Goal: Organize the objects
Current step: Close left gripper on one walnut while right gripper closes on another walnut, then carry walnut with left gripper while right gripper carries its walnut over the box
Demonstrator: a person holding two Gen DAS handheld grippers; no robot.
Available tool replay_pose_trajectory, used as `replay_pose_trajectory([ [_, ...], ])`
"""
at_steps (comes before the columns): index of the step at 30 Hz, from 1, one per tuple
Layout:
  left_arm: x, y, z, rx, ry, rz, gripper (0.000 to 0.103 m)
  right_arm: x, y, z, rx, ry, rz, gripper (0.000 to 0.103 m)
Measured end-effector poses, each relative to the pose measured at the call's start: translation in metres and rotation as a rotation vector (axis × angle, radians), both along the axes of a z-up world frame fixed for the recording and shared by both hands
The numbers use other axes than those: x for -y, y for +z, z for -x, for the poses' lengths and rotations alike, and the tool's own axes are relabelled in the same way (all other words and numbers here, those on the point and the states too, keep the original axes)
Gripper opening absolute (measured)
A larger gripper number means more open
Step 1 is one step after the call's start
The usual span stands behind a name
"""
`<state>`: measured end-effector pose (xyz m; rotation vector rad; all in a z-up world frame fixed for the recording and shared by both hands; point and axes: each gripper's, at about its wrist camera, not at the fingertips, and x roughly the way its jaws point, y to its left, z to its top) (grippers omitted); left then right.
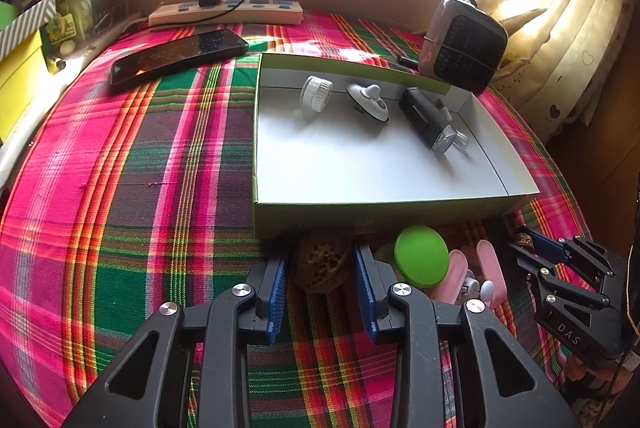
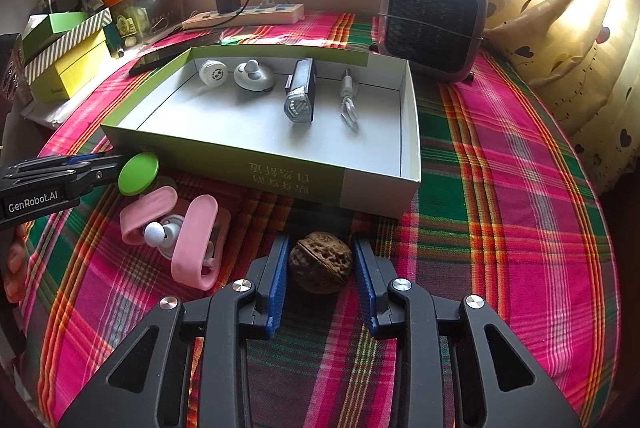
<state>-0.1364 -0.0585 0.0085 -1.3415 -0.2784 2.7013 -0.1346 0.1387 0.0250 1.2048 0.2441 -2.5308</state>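
Note:
Two brown walnuts lie on the plaid cloth in front of the open cardboard box (image 1: 360,214) (image 2: 296,182). One walnut (image 1: 320,262) sits between the blue pads of my left gripper (image 1: 322,280), which press on its sides. The other walnut (image 2: 320,262) is between the pads of my right gripper (image 2: 320,280), which touch it on both sides. In the left wrist view the right gripper (image 1: 525,243) shows at the far right with its walnut partly hidden. In the right wrist view the left gripper (image 2: 96,166) comes in from the left, its tips behind a green disc (image 2: 138,174).
The box holds a white round cap (image 2: 213,72), a grey knob (image 2: 253,76), a black lamp (image 2: 300,96) and a white cable (image 2: 348,100). Pink clips (image 2: 188,240) lie beside the green disc. A phone (image 1: 180,54), power strip (image 1: 224,12) and small fan (image 2: 432,24) stand behind.

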Motion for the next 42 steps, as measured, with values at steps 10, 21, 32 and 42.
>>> replay_pose_trajectory([
  [10, 0.000, 0.000, -0.001, -0.001, 0.000, 0.000, 0.029, 0.000, 0.000, 0.000, 0.000, 0.000, 0.000, 0.032],
  [21, 0.001, 0.001, -0.002, -0.003, 0.001, -0.007, 0.029, -0.001, 0.003, -0.001, -0.002, 0.003, 0.014, 0.032],
  [32, 0.001, 0.018, -0.011, -0.037, -0.010, -0.006, 0.029, -0.002, 0.019, -0.001, -0.030, 0.017, 0.037, 0.032],
  [42, 0.002, 0.037, -0.009, -0.070, -0.024, -0.016, 0.029, 0.014, 0.043, 0.009, -0.073, 0.072, 0.057, 0.032],
])
